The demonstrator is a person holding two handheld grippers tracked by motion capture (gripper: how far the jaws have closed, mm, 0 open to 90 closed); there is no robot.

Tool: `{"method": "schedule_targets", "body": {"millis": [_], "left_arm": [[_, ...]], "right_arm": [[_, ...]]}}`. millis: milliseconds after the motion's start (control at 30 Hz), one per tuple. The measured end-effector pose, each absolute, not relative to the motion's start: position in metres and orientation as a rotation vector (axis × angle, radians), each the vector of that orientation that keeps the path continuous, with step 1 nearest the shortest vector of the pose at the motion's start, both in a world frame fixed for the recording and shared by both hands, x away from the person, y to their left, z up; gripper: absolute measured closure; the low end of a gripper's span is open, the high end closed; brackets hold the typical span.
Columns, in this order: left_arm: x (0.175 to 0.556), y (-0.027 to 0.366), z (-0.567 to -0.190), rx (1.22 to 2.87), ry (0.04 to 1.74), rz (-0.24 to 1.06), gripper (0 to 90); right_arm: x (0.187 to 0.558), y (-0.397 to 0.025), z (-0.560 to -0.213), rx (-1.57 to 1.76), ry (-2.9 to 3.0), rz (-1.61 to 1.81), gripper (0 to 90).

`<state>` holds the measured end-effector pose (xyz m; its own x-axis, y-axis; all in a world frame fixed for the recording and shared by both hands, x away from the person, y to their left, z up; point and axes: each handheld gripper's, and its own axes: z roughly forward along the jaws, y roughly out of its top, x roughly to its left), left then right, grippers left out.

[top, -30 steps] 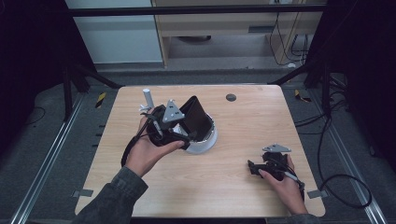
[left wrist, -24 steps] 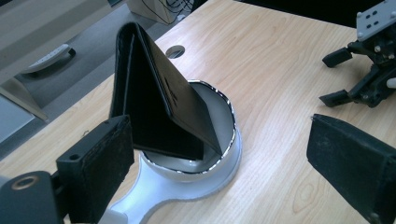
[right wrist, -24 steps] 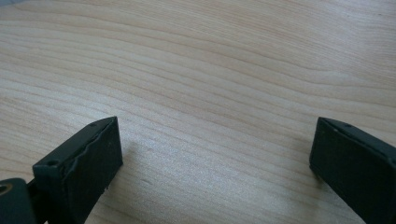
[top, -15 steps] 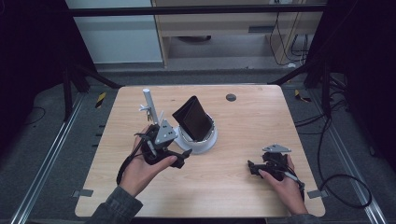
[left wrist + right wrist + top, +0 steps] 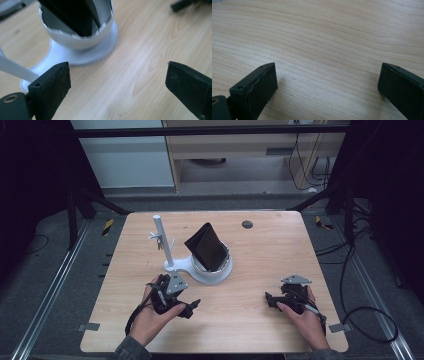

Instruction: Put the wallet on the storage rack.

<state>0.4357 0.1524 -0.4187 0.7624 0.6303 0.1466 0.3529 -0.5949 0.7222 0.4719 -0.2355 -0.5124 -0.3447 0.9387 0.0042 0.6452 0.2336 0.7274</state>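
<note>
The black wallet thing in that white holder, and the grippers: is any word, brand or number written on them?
None can be read.
Black wallet: plain, no print visible.
White holder: no label.
Left gripper and right gripper: no markings legible.

Both hand-held grippers, the left gripper (image 5: pixel 192 306) and the right gripper (image 5: pixel 268 298), are showing black bodies, grey three-cornered top plates, blocky black jaws with small screw holes, and trailing black cables.
</note>
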Motion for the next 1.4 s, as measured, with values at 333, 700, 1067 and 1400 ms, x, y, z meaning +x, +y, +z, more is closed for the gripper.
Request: {"method": "schedule_targets", "body": {"millis": [333,700,1067,1400], "left_arm": [[0.443,0.175,-0.460,2.278,0.850,0.477,6.8],[0.449,0.210,-0.483,2.235,0.964,0.515,6.8],[0.467,0.239,-0.498,2.158,1.078,0.521,6.6],[0.483,0.256,-0.508,2.103,1.118,0.507,6.4]], "right_arm": [[0.472,-0.235,-0.512,1.447,2.076,0.899,2.8],[0.471,-0.235,-0.512,1.445,2.079,0.898,2.8],[0.471,-0.235,-0.512,1.441,2.082,0.899,2.8],[0.471,-0.235,-0.512,1.440,2.086,0.901,2.7]]}}
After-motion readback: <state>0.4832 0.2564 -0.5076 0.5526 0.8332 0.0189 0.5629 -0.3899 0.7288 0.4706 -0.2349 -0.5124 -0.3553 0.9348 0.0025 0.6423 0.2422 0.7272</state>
